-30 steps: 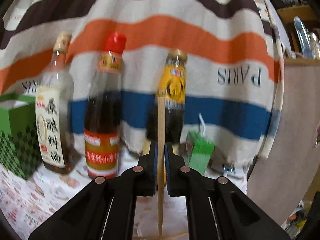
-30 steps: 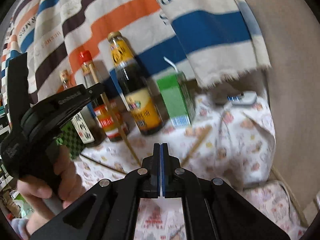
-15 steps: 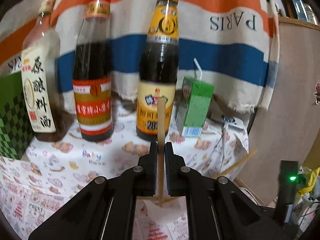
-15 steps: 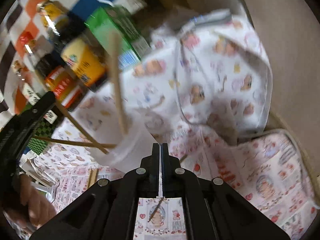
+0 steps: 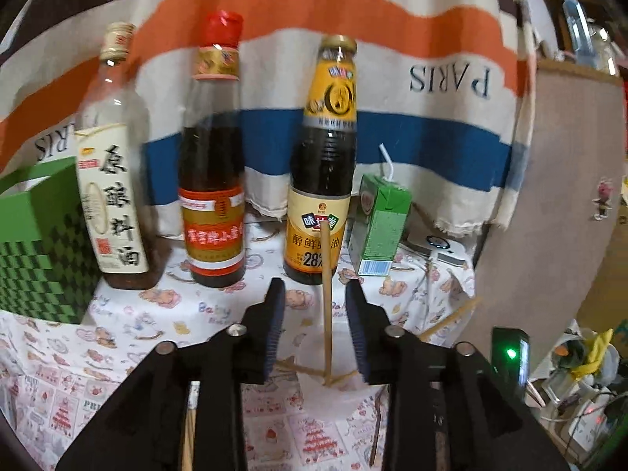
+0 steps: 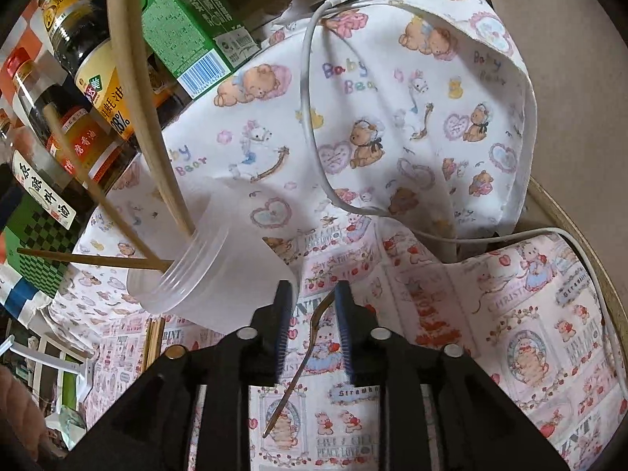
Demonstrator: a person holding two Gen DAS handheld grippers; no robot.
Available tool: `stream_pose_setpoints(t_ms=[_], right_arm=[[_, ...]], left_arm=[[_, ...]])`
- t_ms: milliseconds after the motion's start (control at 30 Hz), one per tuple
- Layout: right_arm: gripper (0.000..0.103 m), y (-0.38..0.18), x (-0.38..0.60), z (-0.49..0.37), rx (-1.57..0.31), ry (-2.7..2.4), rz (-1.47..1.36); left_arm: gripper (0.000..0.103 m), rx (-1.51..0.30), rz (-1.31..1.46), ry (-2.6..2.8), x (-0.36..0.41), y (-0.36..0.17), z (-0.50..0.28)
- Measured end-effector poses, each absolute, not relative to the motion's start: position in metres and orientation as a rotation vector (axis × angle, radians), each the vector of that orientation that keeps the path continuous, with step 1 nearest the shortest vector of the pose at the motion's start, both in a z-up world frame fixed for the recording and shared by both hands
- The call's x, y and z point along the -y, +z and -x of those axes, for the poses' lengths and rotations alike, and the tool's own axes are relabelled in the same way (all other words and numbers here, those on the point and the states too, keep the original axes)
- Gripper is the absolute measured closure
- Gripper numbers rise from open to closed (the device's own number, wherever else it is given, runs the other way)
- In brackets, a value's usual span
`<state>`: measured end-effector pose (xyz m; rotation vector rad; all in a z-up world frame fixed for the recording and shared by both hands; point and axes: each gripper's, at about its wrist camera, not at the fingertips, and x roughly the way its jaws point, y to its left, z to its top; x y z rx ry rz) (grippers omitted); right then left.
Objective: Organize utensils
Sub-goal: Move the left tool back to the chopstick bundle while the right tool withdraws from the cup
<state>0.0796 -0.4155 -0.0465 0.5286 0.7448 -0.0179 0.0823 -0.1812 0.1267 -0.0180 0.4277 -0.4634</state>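
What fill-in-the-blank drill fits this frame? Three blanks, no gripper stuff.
The clear cup holds ___ chopsticks.
Of the three bottles in the left wrist view, the middle bottle has a ___ cap.
A white straw sticks out of the ___ carton.
Missing words: three; red; green.

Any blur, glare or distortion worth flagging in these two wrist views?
Left wrist: the clear-glass bottle at left is motion-smeared, fisheye bows the striped cloth, dark vignette in the corners. Right wrist: mostly sharp, the nearest chopstick bows and looms, the patterned tablecloth looks bright, without glare.
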Motion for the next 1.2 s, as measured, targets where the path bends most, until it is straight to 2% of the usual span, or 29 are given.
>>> stream_pose_setpoints(t_ms=[267, 333, 500, 633, 833, 967, 1200], right_arm=[[0.072, -0.049, 0.41, -0.082, -0.762, -0.032, -0.502], [0.072, -0.049, 0.406, -0.084, -0.764, -0.038, -0.48], [0.072, -0.054, 0.404, -0.087, -0.776, -0.061, -0.482], [0.073, -0.058, 0.402, -0.094, -0.78, -0.097, -0.476], [0.075, -0.061, 0.399, -0.105, -0.767, -0.118, -0.495], [0.085, -0.067, 0.398, -0.111, -0.794, -0.115, -0.488], [0.092, -0.071, 0.398, -0.114, -0.793, -0.105, -0.482]], left_arm=[[0.036, -0.353, -0.019, -0.343, 0.117, 0.119, -0.038], [0.02, -0.36, -0.016, -0.306, 0.098, 0.112, -0.034], [0.018, -0.401, -0.032, -0.223, 0.063, 0.083, -0.038], [0.016, -0.407, 0.076, -0.178, 0.032, 0.064, -0.046], [0.016, -0.553, 0.15, -0.108, 0.004, 0.037, -0.071], [0.016, -0.619, 0.231, -0.08, -0.013, 0.029, -0.08], [0.016, -0.665, 0.163, -0.006, -0.014, 0.025, -0.081]])
